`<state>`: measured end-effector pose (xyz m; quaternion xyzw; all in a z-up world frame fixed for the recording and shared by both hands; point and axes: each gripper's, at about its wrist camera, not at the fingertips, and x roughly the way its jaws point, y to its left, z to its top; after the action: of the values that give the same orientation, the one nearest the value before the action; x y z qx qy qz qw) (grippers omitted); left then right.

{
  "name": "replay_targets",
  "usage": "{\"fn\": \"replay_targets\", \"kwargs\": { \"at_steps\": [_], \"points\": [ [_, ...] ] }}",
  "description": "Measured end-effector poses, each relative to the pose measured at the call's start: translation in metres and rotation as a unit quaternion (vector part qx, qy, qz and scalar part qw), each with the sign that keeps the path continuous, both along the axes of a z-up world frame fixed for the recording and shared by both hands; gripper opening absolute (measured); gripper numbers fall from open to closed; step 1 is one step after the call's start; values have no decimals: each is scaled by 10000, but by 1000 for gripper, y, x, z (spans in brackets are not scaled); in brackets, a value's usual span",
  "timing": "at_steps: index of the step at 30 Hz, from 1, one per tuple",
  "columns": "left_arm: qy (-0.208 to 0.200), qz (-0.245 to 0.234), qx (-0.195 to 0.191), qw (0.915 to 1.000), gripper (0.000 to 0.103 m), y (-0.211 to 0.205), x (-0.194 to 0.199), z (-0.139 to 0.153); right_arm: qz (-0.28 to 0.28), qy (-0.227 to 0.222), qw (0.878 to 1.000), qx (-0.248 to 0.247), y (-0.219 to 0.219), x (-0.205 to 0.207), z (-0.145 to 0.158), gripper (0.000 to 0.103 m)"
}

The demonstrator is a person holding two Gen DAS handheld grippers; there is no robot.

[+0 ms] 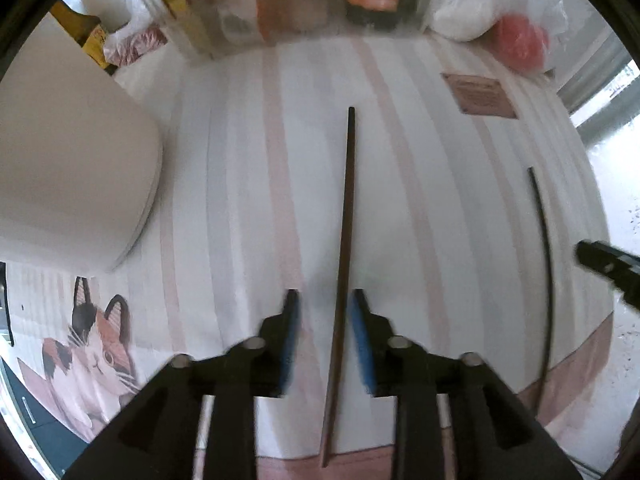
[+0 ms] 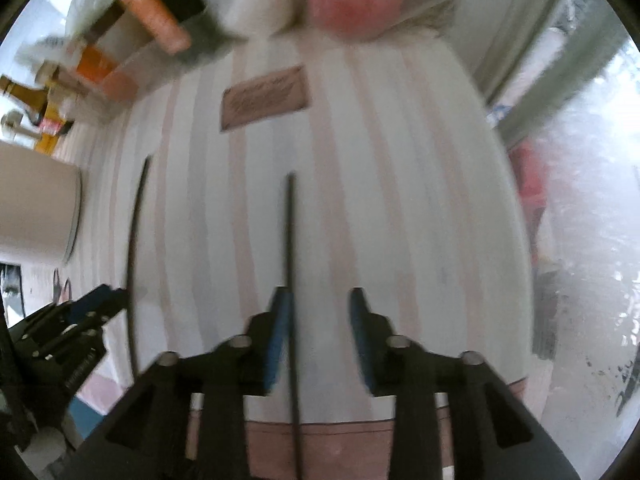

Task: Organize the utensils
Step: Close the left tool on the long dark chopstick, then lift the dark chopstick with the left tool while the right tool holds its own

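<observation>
Below, both chopsticks' near ends behind blurred tool arms

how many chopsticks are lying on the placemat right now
2. One chopstick lies between the open pads of the left tool; the other chopstick lies beside one pad of the open right tool. More may lie outside the views.

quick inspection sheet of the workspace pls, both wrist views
surface: striped mat with a cat print
job's things: two dark chopsticks lying apart, roughly parallel, left chopstick and right chopstick
clutter: jars and packets and plastic bags along the far edge; white tub at the left
grippers: left gripper open, straddling the left chopstick; right gripper open, right chopstick by its left pad, contact unclear
cables: nothing seen
surroundings: window at the right
</observation>
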<state>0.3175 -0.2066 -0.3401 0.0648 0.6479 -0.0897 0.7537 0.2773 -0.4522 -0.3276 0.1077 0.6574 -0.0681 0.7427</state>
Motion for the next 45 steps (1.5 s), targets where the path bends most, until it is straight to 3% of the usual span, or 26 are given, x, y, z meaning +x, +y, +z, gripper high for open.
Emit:
{"fn": "replay_targets", "kwargs": {
  "at_steps": [1,4,5,9,13,17,23,25,29,31,32,33,35,38,41,45],
  "points": [
    [-85,81,-45,9999,44,7,2,-3,-82,-42,9999,-92,-4,-2,0,41],
    [-173,236,-232,9993,74,19,4,-12,-323,-116,9990,-292,-12,-9,-5,46],
    [-261,229,-269,9990,77,21,5,-13,-355,-122,9988,-305,-14,-9,-6,46],
    [-539,102,-283,9981,101,20,-5,-26,-444,-134,9980,-420,-16,-15,-17,48],
    [-814,263,-270,9960,103,23,-19,-25,-412,-326,9976,-459,-12,-22,-21,48],
    [-698,111,-274,9971,103,8,-19,-32,-520,-454,9974,-198,-19,-22,-17,52],
    [-478,-311,48,9984,102,-22,-11,-33,-69,-260,9996,36,2,-5,-13,52],
    [-485,-515,261,9972,95,-29,-14,-29,122,-76,9998,111,16,-5,-13,52],
    [-349,-710,195,9967,73,-39,-17,-25,329,367,9988,53,38,-10,-21,52],
    [-229,-805,102,9964,44,-45,-18,-20,254,471,9985,-141,44,-13,-23,50],
    [-150,-871,37,9961,32,-50,-18,-18,193,494,9983,-235,45,-12,-23,42],
    [-71,-918,47,9957,6,-56,-19,-18,121,518,9981,-324,46,-12,-22,25],
    [95,-804,241,9964,4,-64,-18,-19,-1,556,9976,-402,48,-11,-22,6],
    [587,-119,-60,9982,4,-57,-9,-22,-319,568,9977,-172,45,-9,-22,6],
    [1226,434,-629,9895,4,-46,3,-27,-769,650,9938,469,37,-6,-25,6],
    [1358,407,-751,9870,5,-42,9,-30,-697,867,9912,718,34,3,-28,6]
  ]
}}
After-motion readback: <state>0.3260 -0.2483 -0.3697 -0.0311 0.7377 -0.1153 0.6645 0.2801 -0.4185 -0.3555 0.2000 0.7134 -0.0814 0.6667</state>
